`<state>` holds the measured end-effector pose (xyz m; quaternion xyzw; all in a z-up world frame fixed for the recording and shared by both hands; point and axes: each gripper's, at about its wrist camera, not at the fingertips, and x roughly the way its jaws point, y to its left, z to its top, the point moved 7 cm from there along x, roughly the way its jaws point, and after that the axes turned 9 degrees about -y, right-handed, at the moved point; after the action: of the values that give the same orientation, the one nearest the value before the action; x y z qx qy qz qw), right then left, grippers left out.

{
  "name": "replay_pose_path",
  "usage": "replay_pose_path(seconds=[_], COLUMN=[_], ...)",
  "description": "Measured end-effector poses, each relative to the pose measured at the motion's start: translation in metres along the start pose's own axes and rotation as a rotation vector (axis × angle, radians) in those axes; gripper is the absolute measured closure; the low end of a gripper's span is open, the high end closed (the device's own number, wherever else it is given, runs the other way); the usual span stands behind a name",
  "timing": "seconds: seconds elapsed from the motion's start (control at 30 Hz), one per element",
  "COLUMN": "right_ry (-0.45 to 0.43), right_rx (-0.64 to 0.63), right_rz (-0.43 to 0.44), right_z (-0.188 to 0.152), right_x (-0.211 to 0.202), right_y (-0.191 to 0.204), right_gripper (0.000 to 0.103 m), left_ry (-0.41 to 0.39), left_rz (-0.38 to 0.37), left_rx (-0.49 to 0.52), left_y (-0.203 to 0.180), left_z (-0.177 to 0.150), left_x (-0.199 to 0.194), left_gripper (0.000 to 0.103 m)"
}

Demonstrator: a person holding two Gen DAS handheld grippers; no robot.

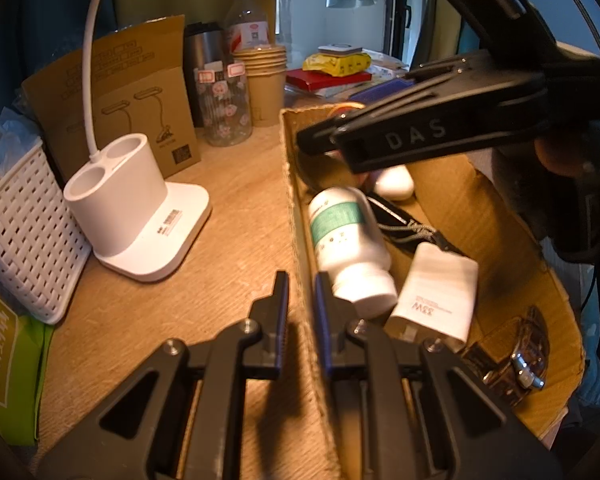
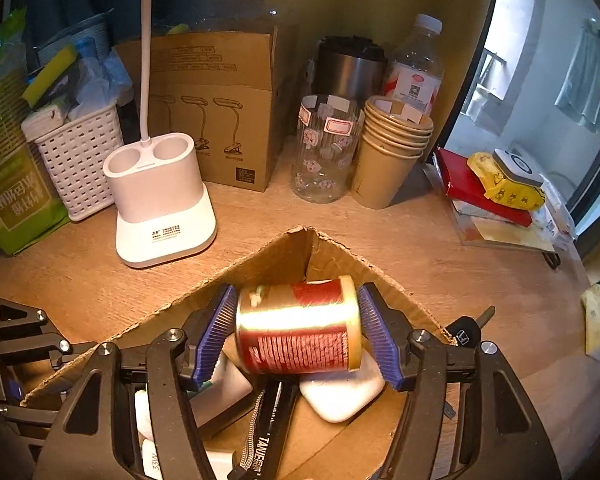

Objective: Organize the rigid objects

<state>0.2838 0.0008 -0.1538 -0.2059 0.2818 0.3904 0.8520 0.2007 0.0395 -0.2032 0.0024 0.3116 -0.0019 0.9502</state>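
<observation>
can: stiff metal, light, slick, rolls | hold: flat ends | right gripper: pads part, can between, over box, 6 o'clock | left gripper: shut on box wall

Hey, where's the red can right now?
In the right wrist view, the red can lies sideways between the right gripper's blue pads, over the cardboard box, just above a white case.

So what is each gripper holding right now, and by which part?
Left gripper is shut on the brown cardboard box's side wall. A red and gold can lies sideways between the right gripper's pads at its ends, apparently released.
</observation>
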Motion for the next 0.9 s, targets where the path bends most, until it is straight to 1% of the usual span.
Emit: replay_pose_path(seconds=[0.1,0.2,0.43,0.6,0.8,0.9], right_ry=[-0.010,-0.018,-0.049,-0.070,-0.082,-0.086], right_rx=[-0.001,-0.005,0.014,0.036,0.076,0.109], right_rz=[-0.002,-0.005,-0.023,-0.047,-0.090,-0.094], right_z=[0.002,0.003,0.008,0.010,0.005,0.002], right_x=[-0.003,-0.007,-0.023,-0.037,-0.050,-0.056], right_y=[0.001,0.002,-0.005,-0.017,-0.040,-0.050], right_gripper=[0.035,0.031,0.031,0.031,0.031,0.031], left_ry=[-0.001,-0.001,-0.003,-0.004,-0.004,-0.004], left_rz=[0.000,0.001,0.003,0.005,0.004,0.004], left_rx=[0.000,0.001,0.003,0.004,0.004,0.004], left_y=[-0.001,-0.001,-0.002,-0.002,-0.002,-0.003], left_z=[0.000,0.000,0.000,0.000,0.000,0.000], left_x=[0.000,0.000,0.000,-0.001,-0.001,-0.001], left_gripper=[0.088,0.088,0.088,0.088,0.088,0.088])
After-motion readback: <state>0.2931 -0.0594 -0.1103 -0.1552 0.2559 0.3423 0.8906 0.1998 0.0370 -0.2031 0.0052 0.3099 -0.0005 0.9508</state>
